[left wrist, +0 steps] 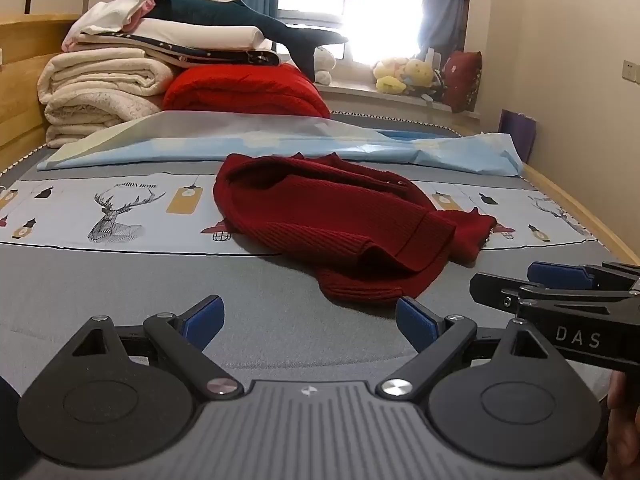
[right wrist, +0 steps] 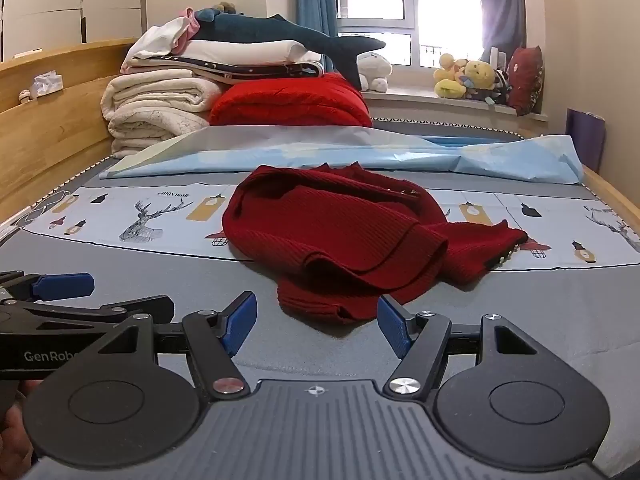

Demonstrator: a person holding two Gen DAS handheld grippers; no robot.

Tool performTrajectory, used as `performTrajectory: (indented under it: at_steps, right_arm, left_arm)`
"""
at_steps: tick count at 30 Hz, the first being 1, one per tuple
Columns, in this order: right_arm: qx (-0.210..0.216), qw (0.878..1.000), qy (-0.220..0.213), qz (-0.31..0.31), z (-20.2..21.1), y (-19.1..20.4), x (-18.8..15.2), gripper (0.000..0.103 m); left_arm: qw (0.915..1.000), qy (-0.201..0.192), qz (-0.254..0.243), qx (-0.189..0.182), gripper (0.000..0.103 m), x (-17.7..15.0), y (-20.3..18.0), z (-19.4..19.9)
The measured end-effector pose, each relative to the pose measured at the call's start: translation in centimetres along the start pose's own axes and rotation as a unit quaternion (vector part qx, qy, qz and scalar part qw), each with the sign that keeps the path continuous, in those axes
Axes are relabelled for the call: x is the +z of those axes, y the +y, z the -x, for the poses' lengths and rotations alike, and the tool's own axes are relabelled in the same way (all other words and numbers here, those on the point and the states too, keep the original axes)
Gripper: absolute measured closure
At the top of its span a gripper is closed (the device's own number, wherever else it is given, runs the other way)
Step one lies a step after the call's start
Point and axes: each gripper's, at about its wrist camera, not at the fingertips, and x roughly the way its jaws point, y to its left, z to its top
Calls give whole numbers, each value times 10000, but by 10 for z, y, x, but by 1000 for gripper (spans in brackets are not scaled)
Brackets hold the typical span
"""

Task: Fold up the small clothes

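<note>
On the bed (left wrist: 120, 288), cleared with bedding (left wrist: 100, 88) stacked at its head, we hold the left hand-held gripper (left wrist: 308, 322) and right hand-held gripper (right wrist: 316, 324) wide and empty, short of the crumpled sweater (left wrist: 332, 224) lying mid-bed, ready to spread it.

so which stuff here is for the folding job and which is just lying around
For the job:
- red sweater, crumpled on the bed
- left gripper, open
- right gripper, open

Lying about:
- folded blankets
- red quilt
- plush shark
- blue sheet
- toys on the sill
</note>
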Motion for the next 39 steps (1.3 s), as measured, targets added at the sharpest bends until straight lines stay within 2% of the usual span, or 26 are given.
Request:
performTrajectory:
  at_steps: [39]
  right_arm:
    - [26,10000,10,-11,-2,2,0,35]
  left_arm:
    - [10000,5,16,-5,8,-4,6,-1]
